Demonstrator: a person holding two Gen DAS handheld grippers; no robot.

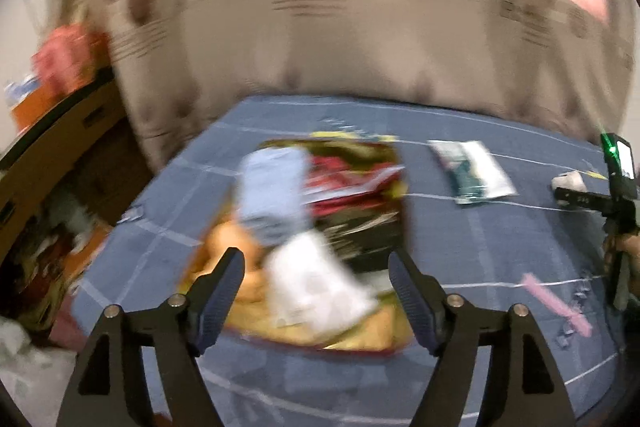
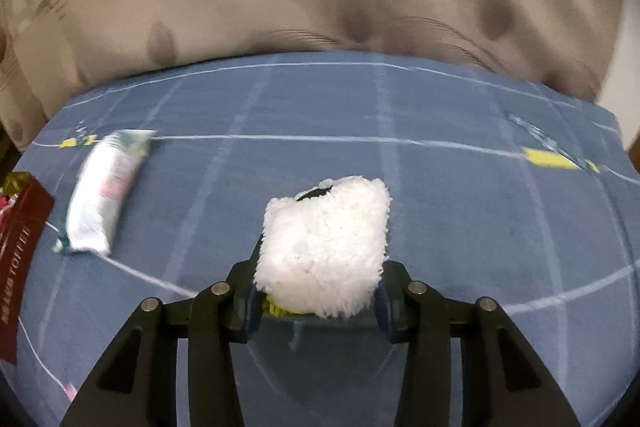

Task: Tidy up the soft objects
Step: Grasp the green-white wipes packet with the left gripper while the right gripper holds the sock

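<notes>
Right claw (image 2: pixel 320 291) clamped on white fluffy toy (image 2: pixel 326 247), held above blue bedsheet (image 2: pixel 460 195). Left claw (image 1: pixel 316 291) spread wide, holding nothing, over box of soft things (image 1: pixel 320 227). White packet (image 2: pixel 106 191) at 10 o'clock from toy.

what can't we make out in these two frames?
- Box contents, left wrist view: motion blur; only light blue, white and red patches show.
- White fluffy item, right wrist view: its underside and the right gripper fingertips are hidden by the fluff.
- Red box, right wrist view: cut off by the left edge.
- Packet print: blurred.
- Left gripper: open, holds nothing.
</notes>
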